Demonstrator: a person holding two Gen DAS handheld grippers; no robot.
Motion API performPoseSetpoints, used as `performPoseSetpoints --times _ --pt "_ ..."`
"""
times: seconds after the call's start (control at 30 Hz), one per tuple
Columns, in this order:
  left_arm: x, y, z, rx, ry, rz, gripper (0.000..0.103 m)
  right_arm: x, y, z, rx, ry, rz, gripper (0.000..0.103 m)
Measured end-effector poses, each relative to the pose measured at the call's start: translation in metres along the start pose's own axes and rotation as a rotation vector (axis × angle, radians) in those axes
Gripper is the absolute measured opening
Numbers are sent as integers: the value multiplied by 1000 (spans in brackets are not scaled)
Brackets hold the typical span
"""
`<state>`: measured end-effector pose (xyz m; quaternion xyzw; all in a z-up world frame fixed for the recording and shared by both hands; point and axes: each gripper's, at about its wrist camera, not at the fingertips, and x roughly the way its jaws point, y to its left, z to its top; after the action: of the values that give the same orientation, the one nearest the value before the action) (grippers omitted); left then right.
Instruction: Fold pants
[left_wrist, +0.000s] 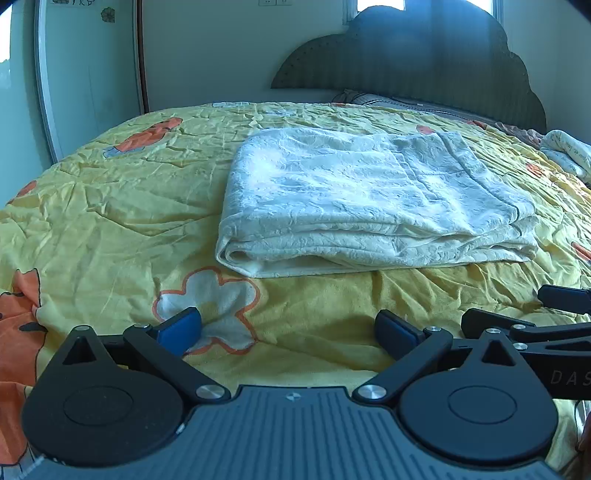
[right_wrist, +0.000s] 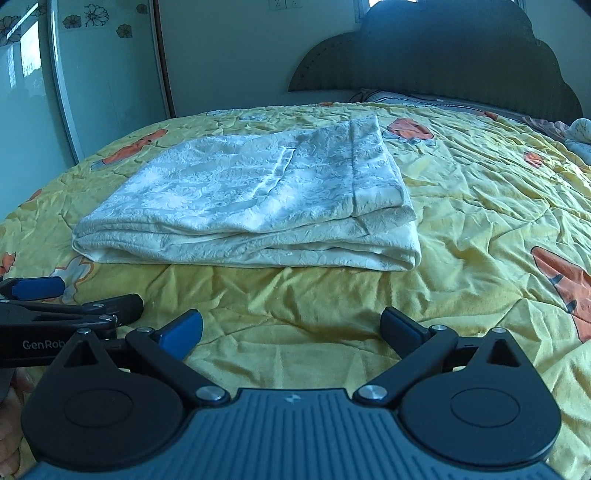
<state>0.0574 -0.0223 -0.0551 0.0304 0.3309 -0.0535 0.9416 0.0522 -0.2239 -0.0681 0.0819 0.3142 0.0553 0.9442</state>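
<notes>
We are in a home bedroom: a bed (left_wrist: 110, 206) under a yellow flowered quilt, a dark scalloped padded headboard (left_wrist: 424, 66), and a sliding wardrobe door (right_wrist: 107, 74) with flower stickers alongside.

A yellow-quilted bed (left_wrist: 110, 221) bears folded white pants (left_wrist: 369, 199) and, far right, perhaps bedding (left_wrist: 569, 151).

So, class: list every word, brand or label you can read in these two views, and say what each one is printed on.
"GenRob", cut off at the frame edge: on the left tongs, seen in the right wrist view.
"DAS", cut off: on the right tongs, seen in the left wrist view.
Writing on the rolled cloth by the headboard: too small to read.
</notes>
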Motion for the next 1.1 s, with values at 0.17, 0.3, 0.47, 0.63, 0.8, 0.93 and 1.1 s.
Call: performPoseSetpoints --times 0.17,0.3,0.47,0.63,0.8,0.93,1.1 --pt "0 0 0 0 0 0 102 0 0 0 -2 0 0 103" --pt "0 0 0 -1 0 0 102 0 0 0 0 -1 0 103" --pt "-1 3 0 -25 -4 19 102 0 -1 1 20 -5 -1 103" --pt "-1 3 1 -32 -5 27 102 -2 0 -1 22 -14 -18 103" --pt "0 3 1 -33 -4 32 102 -10 -3 -3 59 -62 -50 103" --pt "-1 2 0 -31 -4 33 103 -8 -4 2 51 -54 -74 103" --pt "0 3 0 -29 -3 36 103 -16 0 7 -10 -131 -124 103"
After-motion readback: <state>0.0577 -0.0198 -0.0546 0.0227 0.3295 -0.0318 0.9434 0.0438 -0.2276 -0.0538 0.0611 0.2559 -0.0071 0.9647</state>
